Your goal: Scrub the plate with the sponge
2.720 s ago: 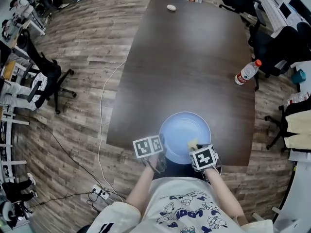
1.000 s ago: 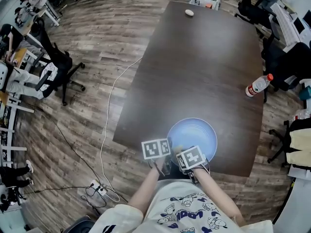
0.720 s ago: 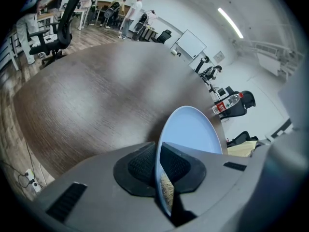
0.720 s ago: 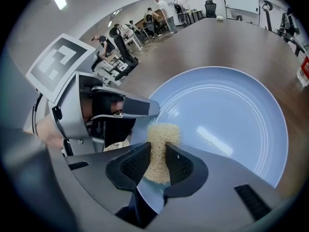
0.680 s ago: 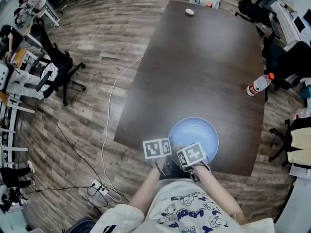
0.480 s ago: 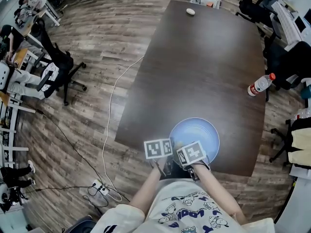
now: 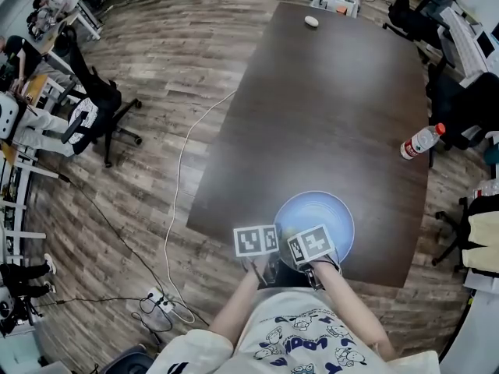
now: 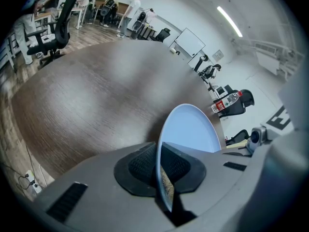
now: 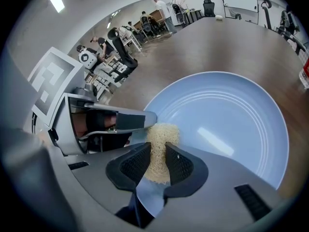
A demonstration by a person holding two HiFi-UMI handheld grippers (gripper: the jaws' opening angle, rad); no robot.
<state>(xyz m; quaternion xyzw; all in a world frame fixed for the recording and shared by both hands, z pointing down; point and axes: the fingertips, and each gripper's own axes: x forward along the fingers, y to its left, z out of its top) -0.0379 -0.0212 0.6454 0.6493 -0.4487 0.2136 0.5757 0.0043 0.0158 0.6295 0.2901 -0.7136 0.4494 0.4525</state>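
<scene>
The left gripper [image 8: 160, 172] is clamping its jaws almost fully together on the thin rim of the pale blue plate [image 8: 191, 129]. The rim is running edge-on between the two black ribbed pads [image 8: 139, 164], which are pressing on it from both sides.

The right gripper [image 9: 156, 164] is holding a narrow opening, its pads squeezing the pale yellow, fibrous sponge [image 9: 160, 140]. The sponge is sticking out past the jaw tips and is touching the inner face of the plate near the rim. In the right gripper view it is sitting just beside the tip of the left gripper's jaw. Both grippers are meeting at the same near-left part of the plate, close together, with their marker cubes almost touching in the head view.

The plate is sitting at the near edge of the dark brown table [image 7: 327, 100], right in front of the person. A plastic bottle [image 7: 421, 141] with a red cap is lying well apart from it at the table's right edge. A small white object [image 7: 312, 21] is lying at the far end.
</scene>
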